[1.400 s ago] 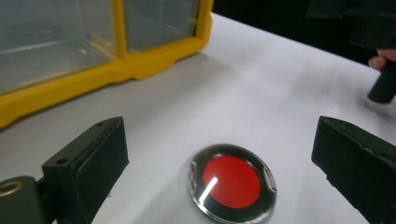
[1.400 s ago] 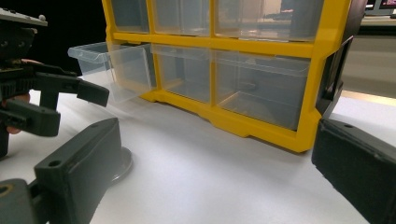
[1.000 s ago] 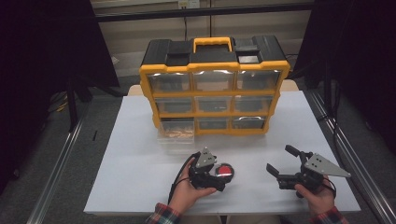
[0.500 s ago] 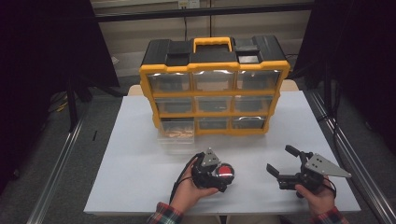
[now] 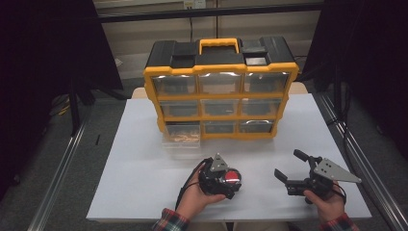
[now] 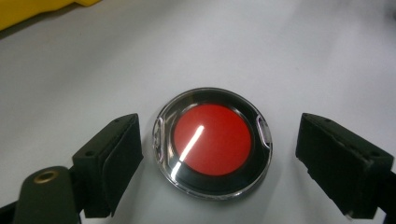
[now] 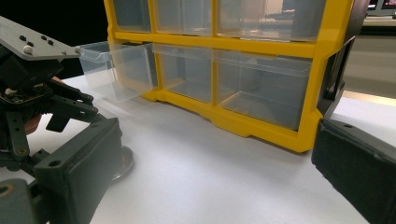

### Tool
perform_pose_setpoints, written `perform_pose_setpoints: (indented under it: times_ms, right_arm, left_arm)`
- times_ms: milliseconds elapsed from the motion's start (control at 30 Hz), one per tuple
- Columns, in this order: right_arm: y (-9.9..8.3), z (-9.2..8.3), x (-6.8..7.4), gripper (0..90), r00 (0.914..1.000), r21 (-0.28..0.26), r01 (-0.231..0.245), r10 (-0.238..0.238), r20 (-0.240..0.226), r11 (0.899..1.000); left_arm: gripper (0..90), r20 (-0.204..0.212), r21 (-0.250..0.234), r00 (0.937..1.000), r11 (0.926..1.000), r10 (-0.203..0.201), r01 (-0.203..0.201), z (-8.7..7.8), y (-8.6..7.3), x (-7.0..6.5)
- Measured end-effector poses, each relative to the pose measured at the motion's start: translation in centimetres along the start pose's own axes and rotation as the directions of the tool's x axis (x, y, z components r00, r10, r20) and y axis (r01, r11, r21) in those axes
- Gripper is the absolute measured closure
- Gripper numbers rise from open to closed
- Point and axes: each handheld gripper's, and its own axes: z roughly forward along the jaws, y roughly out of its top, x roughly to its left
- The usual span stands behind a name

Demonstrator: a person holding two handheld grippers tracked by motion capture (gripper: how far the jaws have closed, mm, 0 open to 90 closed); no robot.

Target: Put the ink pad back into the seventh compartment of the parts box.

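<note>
A round red disc [image 6: 212,140] in a clear, black-rimmed case lies flat on the white table [image 5: 139,159], near the front middle. My left gripper [image 6: 218,128] is open and straddles the disc, with a gap between each jaw and the case. From above, the left gripper [image 5: 234,181] points right over the red disc [image 5: 232,175], with a hand behind it. My right gripper [image 5: 290,164] is open with nothing between its jaws, at the front right, a hand's width from the disc. The right gripper [image 7: 215,149] faces the organizer.
A yellow and black drawer organizer [image 5: 219,91] with clear drawers stands at the back middle of the table. Its bottom left drawer [image 5: 182,137] is pulled out and holds something brownish. In the right gripper view, that drawer [image 7: 116,70] juts toward the left gripper's body [image 7: 32,93].
</note>
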Motion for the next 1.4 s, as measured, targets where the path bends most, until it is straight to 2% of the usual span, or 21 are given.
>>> perform_pose_setpoints:
  times_ms: [33,133,200,233,300,367,400,533,567,600,633,667,800,900,1033,1267,1367,1400]
  right_arm:
    - [0.00,0.00,0.00,1.6,1.0000,0.000,0.001,-0.001,0.000,1.000]
    - [-0.01,-0.05,-0.02,1.7,1.0000,0.004,0.001,-0.001,0.000,1.000]
    - [-0.01,-0.07,-0.02,1.6,1.0000,0.004,0.000,0.000,-0.001,1.000]
    - [-0.02,-0.06,-0.03,1.6,1.0000,0.004,0.002,-0.002,-0.001,1.000]
    - [-0.04,-0.10,-0.02,1.6,1.0000,0.006,-0.001,0.001,-0.001,1.000]
    - [0.00,-0.10,-0.01,1.6,1.0000,0.001,-0.007,0.007,0.005,1.000]
    - [-0.01,-0.05,-0.01,1.7,1.0000,0.001,-0.002,0.002,0.001,1.000]
    - [0.00,0.04,0.01,1.7,1.0000,0.002,0.000,0.000,0.000,1.000]
    - [0.00,0.06,0.01,1.7,1.0000,0.001,0.000,0.000,-0.002,1.000]
    - [-0.01,0.06,0.01,1.7,1.0000,0.003,0.001,-0.001,0.000,1.000]
    - [-0.01,0.06,0.01,1.7,1.0000,0.002,0.003,-0.003,0.000,1.000]
    - [-0.01,0.04,0.02,1.7,1.0000,0.002,0.001,-0.001,0.000,1.000]
    - [0.00,0.09,0.00,1.7,1.0000,0.001,0.001,-0.001,-0.002,1.000]
    - [0.01,0.14,0.05,1.7,1.0000,0.004,0.001,-0.001,-0.004,1.000]
    - [0.01,0.10,0.04,1.7,1.0000,0.004,-0.001,0.001,-0.002,1.000]
    - [0.01,0.09,0.02,1.7,1.0000,0.003,0.001,-0.001,-0.002,1.000]
    - [0.00,0.12,0.01,1.7,1.0000,0.002,0.001,-0.001,-0.004,1.000]
    - [0.00,0.11,0.02,1.7,1.0000,0.003,0.000,0.000,-0.002,1.000]
  left_arm:
    - [14.9,0.008,-0.007,1.0000,1.0000,-0.001,0.001,0.11,-0.01,0.01]
    - [15.7,0.001,0.020,0.9999,0.9997,0.011,-0.011,0.11,0.10,0.01]
    - [15.8,0.011,-0.005,0.9999,1.0000,0.002,-0.002,0.32,0.01,0.00]
    - [16.4,0.004,0.019,1.0000,0.9998,0.004,-0.005,0.16,0.09,0.02]
    - [16.4,0.010,0.004,0.9999,1.0000,-0.004,0.004,0.27,0.04,0.02]
    - [16.6,0.000,0.017,1.0000,0.9998,0.004,-0.004,0.23,0.09,-0.06]
    - [16.6,0.003,0.005,0.9999,0.9999,0.015,-0.015,0.34,0.06,-0.04]
    - [18.4,-0.024,0.026,0.9994,0.9993,0.026,-0.026,0.23,0.12,-0.25]
    - [20.2,-0.022,0.002,0.9993,0.9996,0.029,-0.029,0.37,0.00,-0.24]
    - [22.4,-0.064,0.031,0.9971,0.9987,0.041,-0.039,0.14,0.03,-0.36]
    - [25.3,-0.033,0.000,0.9985,0.9991,0.043,-0.043,0.31,-0.06,-0.20]
    - [25.5,-0.034,0.014,0.9986,0.9990,0.042,-0.041,0.19,-0.04,-0.17]
    - [28.1,-0.042,0.014,0.9972,0.9980,0.062,-0.061,0.12,-0.07,-0.21]
    - [29.8,-0.050,0.032,0.9969,0.9977,0.061,-0.060,-0.07,-0.06,-0.22]
    - [29.8,-0.041,0.006,0.9974,0.9982,0.059,-0.059,0.13,-0.12,-0.22]
    - [29.9,-0.040,0.012,0.9975,0.9983,0.058,-0.057,0.04,-0.09,-0.19]
    - [30.0,-0.039,0.017,0.9984,0.9991,0.040,-0.040,-0.06,-0.04,-0.16]
    - [29.8,-0.041,-0.002,0.9988,0.9996,0.027,-0.028,0.12,-0.10,-0.19]
